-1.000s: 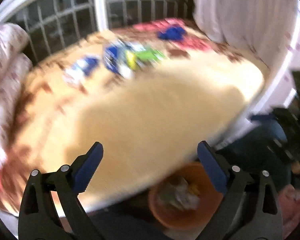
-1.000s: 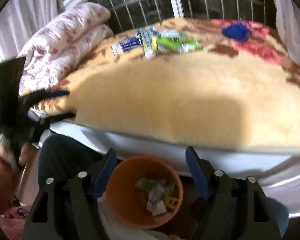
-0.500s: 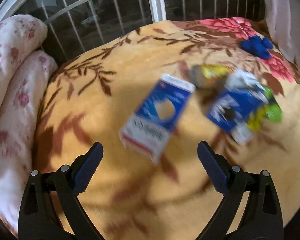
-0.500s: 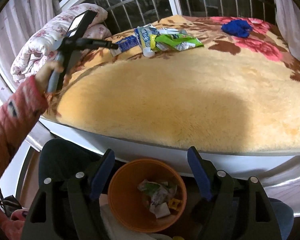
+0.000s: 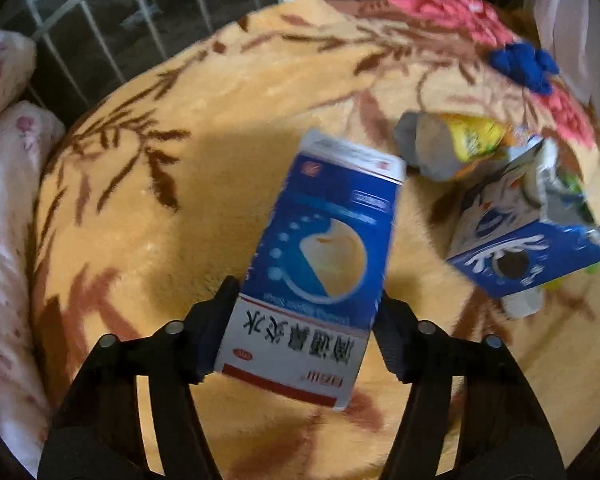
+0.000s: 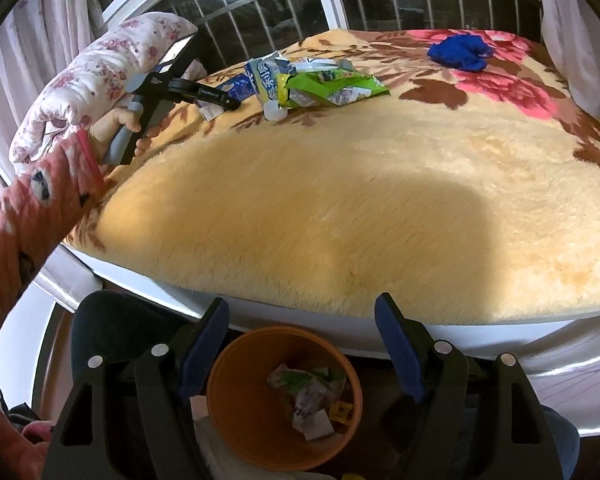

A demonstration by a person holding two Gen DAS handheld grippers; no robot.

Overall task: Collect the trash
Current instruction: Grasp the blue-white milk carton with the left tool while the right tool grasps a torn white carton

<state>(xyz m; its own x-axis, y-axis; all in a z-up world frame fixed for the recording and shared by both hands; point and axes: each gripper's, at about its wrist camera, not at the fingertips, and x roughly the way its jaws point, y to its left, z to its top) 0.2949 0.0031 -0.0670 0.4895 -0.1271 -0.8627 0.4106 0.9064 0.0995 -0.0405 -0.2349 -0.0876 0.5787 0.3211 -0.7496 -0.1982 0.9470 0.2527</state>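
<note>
Now the left claw point(image 5: 306, 322) has closed in from the bed's edge onto the blue and white carton point(image 5: 320, 256): half a second ago its jaws stood wide with the box lying ahead, and now both pads press the box's near end, apparently gripping it. Just beyond and to the right lie a torn blue wrapper point(image 5: 528, 252) and a crumpled yellow packet point(image 5: 452, 144) on the blanket point(image 5: 204, 184). The right claw point(image 6: 302, 344) stays open and empty above the orange bin point(image 6: 240, 420), which already holds scraps. So, by my reading, the carton is secured and ready to carry to the bin.
</note>
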